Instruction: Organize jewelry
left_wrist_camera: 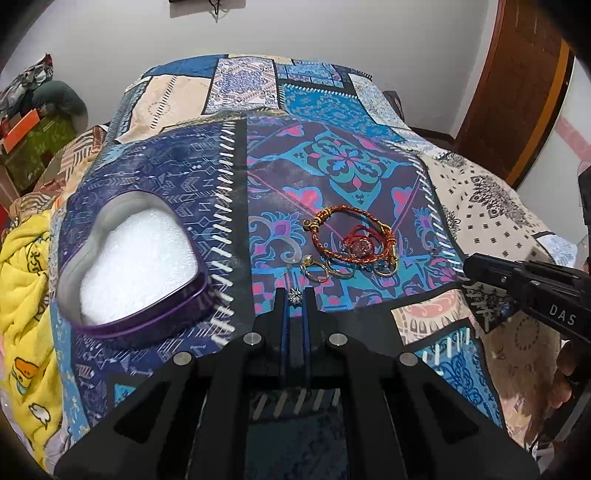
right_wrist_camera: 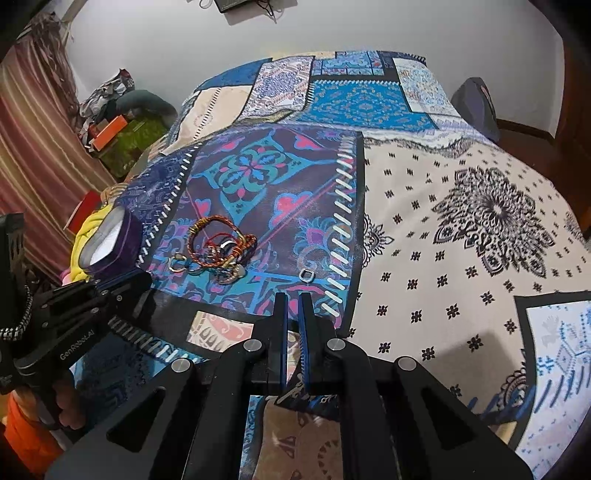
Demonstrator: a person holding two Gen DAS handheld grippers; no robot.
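Silver and star-shaped, a small stud (left_wrist_camera: 294, 296) sits pinched at the tips of my left gripper (left_wrist_camera: 295, 295), clear of the pile so it can go alone. The heart tin (left_wrist_camera: 147, 317) waits left; bracelets (left_wrist_camera: 351, 240) lie ahead. My right gripper (right_wrist_camera: 294, 299) hangs nearly closed, empty.

This is a bedroom in a home. A bed (left_wrist_camera: 258, 122) fills the view, spread with a patchwork-print sheet (right_wrist_camera: 461, 206). A yellow cartoon blanket (left_wrist_camera: 26, 280) lies bunched at its side. Cardboard boxes (left_wrist_camera: 33, 147) and clothes are piled by the white wall (left_wrist_camera: 332, 26), beside a striped curtain (right_wrist_camera: 33, 140) and wooden door (left_wrist_camera: 517, 81).
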